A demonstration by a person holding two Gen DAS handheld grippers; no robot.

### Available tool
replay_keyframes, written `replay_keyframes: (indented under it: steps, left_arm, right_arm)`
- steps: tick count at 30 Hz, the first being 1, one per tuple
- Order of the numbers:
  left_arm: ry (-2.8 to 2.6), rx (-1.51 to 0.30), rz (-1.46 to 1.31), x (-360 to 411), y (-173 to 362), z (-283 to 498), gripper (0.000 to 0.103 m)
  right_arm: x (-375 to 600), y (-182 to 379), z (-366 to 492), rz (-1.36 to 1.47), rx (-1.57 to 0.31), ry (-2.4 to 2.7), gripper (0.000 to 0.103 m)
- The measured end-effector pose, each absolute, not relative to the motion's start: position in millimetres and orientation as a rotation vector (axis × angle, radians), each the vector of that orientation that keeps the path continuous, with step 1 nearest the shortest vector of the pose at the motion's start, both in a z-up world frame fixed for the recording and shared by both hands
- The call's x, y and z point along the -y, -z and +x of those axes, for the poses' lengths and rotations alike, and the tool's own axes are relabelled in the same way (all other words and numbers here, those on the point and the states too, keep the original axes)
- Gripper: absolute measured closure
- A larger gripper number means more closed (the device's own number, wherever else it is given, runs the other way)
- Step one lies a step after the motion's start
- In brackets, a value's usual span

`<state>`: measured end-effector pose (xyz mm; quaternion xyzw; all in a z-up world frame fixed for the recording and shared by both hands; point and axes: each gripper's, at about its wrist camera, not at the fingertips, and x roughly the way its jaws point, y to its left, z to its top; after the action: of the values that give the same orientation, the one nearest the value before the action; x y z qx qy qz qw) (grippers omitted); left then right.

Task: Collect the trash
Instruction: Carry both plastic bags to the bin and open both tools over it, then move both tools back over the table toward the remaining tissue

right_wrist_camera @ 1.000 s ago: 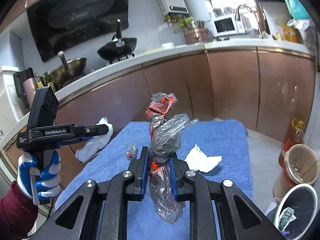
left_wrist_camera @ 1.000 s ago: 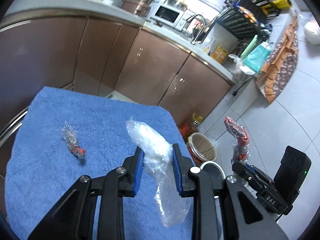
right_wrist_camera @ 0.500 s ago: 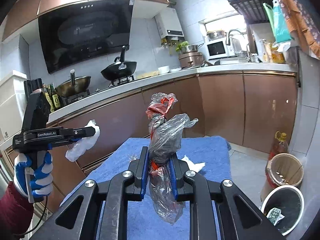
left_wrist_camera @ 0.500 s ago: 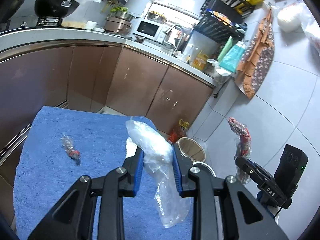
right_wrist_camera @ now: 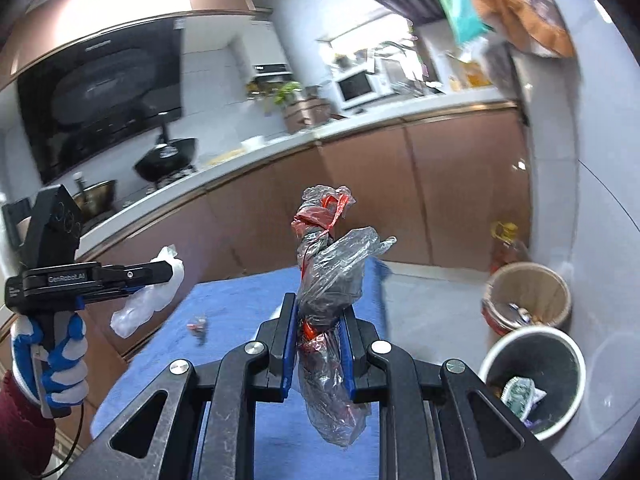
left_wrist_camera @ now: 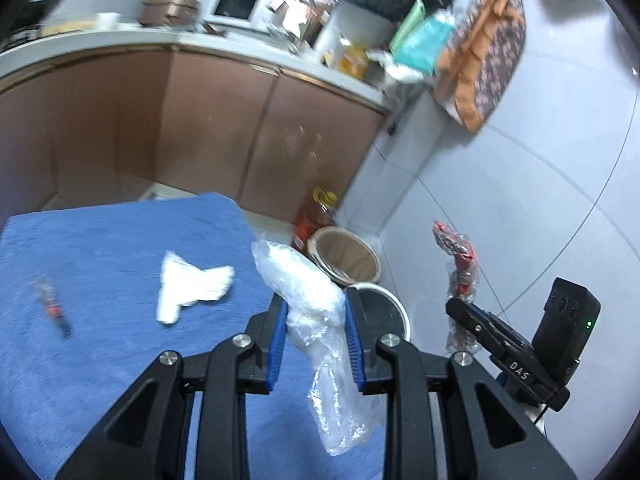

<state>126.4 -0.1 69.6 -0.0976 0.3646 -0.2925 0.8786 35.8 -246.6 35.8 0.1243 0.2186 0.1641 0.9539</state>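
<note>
My left gripper (left_wrist_camera: 316, 312) is shut on a clear crumpled plastic bag (left_wrist_camera: 308, 288), held above the right edge of the blue cloth (left_wrist_camera: 100, 360). My right gripper (right_wrist_camera: 318, 320) is shut on a grey and red plastic wrapper (right_wrist_camera: 332, 268), held upright above the cloth's right end. It also shows in the left wrist view (left_wrist_camera: 460, 272). A white crumpled tissue (left_wrist_camera: 188, 284) and a small red-tipped wrapper (left_wrist_camera: 52, 308) lie on the cloth. A white-rimmed trash bin (right_wrist_camera: 536, 372) with litter inside stands on the floor to the right.
A tan woven basket (right_wrist_camera: 528, 292) stands beside the bin, with an oil bottle (right_wrist_camera: 506, 244) behind it. Brown cabinets (left_wrist_camera: 200, 128) and a counter run behind the table. A white tiled wall (left_wrist_camera: 520, 200) is on the right.
Both grippers have swung to the right with their trash. The bin and basket now sit closer and lower right in the right wrist view; the white tissue has come into the left wrist view.
</note>
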Motion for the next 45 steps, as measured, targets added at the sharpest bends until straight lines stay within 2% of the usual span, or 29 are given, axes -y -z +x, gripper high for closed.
replay_keyframes:
  steps: [14, 25, 28, 32, 39, 45]
  left_arm:
    - [0.837, -1.032, -0.072, 224, 35, 229, 0.078]
    - [0.884, -1.172, -0.014, 348, 109, 279, 0.075]
    - [0.889, -1.181, -0.002, 366, 120, 284, 0.068]
    - [0.902, -1.173, -0.014, 375, 127, 287, 0.059]
    - [0.904, -1.122, -0.019, 360, 114, 278, 0.059]
    - [0.853, -0.963, 0.037, 327, 73, 253, 0.059]
  right_arm:
    - [386, 66, 86, 0.364, -0.614, 0.007, 0.085]
    - [450, 128, 122, 0.420, -0.726, 0.172, 0.083]
    - [454, 136, 127, 0.398, -0.742, 0.211, 0.080]
    - [453, 141, 126, 0.375, -0.740, 0.239, 0.059]
    - [451, 142, 118, 0.373, -0.737, 0.266, 0.054]
    - [432, 122, 112, 0.358, -0.700, 0.262, 0.045]
